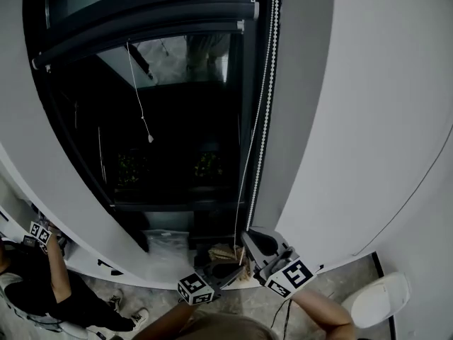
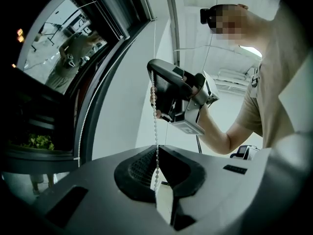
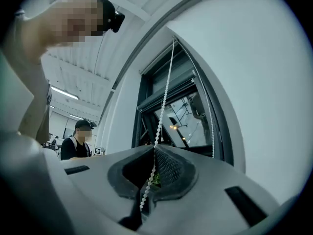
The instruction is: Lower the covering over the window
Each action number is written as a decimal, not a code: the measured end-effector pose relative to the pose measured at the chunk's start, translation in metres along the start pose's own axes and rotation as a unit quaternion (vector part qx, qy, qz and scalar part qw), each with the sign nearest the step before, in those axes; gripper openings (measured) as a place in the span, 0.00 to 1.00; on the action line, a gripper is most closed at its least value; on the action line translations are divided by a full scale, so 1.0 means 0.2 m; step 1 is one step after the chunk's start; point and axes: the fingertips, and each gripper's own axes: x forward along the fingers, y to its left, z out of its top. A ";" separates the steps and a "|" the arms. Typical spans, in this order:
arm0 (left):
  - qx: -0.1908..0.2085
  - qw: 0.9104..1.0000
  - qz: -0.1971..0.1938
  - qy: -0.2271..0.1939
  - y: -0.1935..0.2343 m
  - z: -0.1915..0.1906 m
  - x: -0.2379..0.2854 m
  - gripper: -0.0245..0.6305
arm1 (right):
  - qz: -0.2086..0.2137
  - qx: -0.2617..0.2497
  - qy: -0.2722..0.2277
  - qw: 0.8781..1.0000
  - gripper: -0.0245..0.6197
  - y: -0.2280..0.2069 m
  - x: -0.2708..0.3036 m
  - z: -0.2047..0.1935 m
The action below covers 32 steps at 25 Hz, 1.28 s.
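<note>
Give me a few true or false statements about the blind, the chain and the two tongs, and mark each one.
1. The left tongs and the right tongs are both shut on the chain. True.
2. The right tongs grip the chain below the left tongs. False: they grip it above the left ones.
3. The blind covers the whole window. False: its bottom bar sits near the top, and the glass below it is bare.
4. A thin cord hangs in front of the glass. True.
</note>
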 end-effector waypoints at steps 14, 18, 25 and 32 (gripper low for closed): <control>0.014 0.995 0.046 -0.089 0.18 0.31 -0.18 0.18 | -0.062 -0.019 -0.021 0.998 0.05 -0.19 -0.17 0.04; 0.011 0.994 0.056 -0.090 0.19 0.31 -0.20 0.18 | -0.060 -0.021 -0.002 0.998 0.05 -0.19 -0.18 0.01; 0.009 0.993 0.072 -0.092 0.20 0.29 -0.24 0.18 | -0.051 -0.055 0.011 0.997 0.27 -0.13 -0.23 -0.05; 0.013 0.987 0.121 -0.106 0.32 0.26 -0.32 0.18 | -0.071 -0.087 0.059 0.992 0.27 -0.16 -0.37 -0.36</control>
